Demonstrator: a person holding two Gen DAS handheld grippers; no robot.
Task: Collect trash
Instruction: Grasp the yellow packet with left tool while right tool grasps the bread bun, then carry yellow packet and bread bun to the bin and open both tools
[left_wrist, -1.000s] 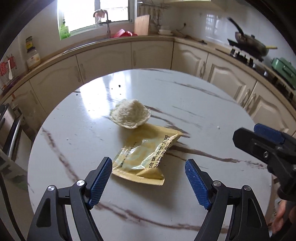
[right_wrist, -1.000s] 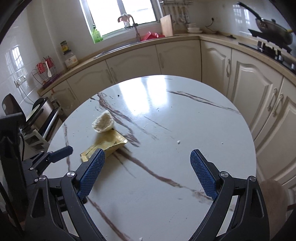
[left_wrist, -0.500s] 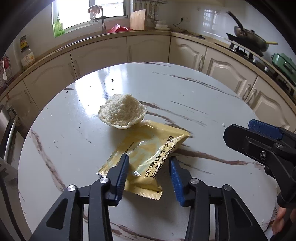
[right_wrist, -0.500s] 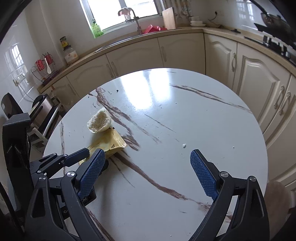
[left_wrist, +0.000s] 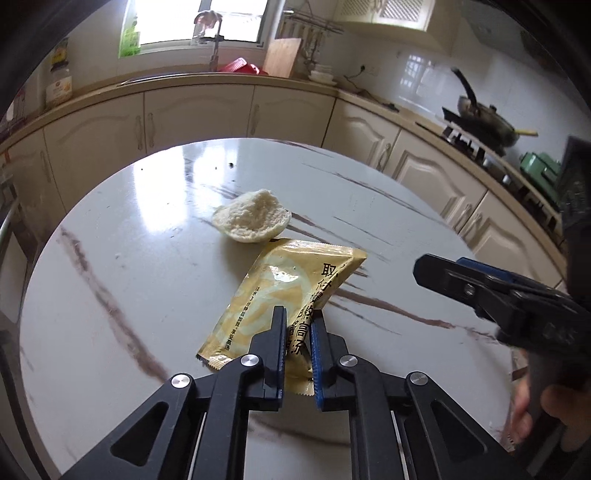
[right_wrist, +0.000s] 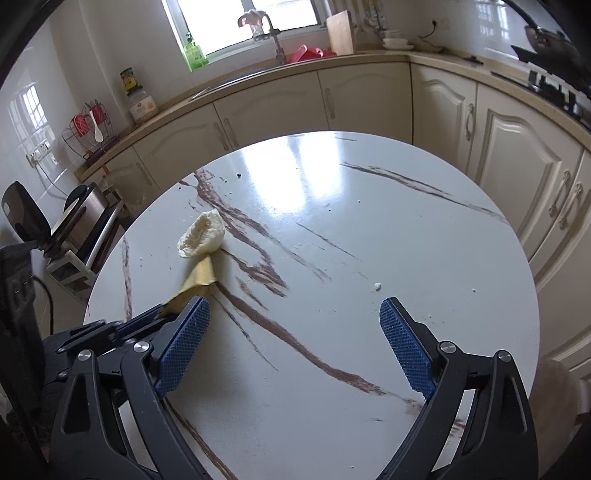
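Your left gripper (left_wrist: 298, 325) fingers cover yellow packet (left_wrist: 280, 291) near edge; pan (right_wrist: 546, 37) cut off at frame edge.

- A round white bench (right_wrist: 369, 229) with brown marble veins.
- A pale, crumbly bread piece (left_wrist: 251, 220) sits left of centre.
- A yellow packet (left_wrist: 280, 291) touches it, far corner on the bench.
- Small white crumbs (right_wrist: 377, 285) lie scattered about.

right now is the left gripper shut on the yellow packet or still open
Closing on it: the left gripper pinches the yellow packet's near end.
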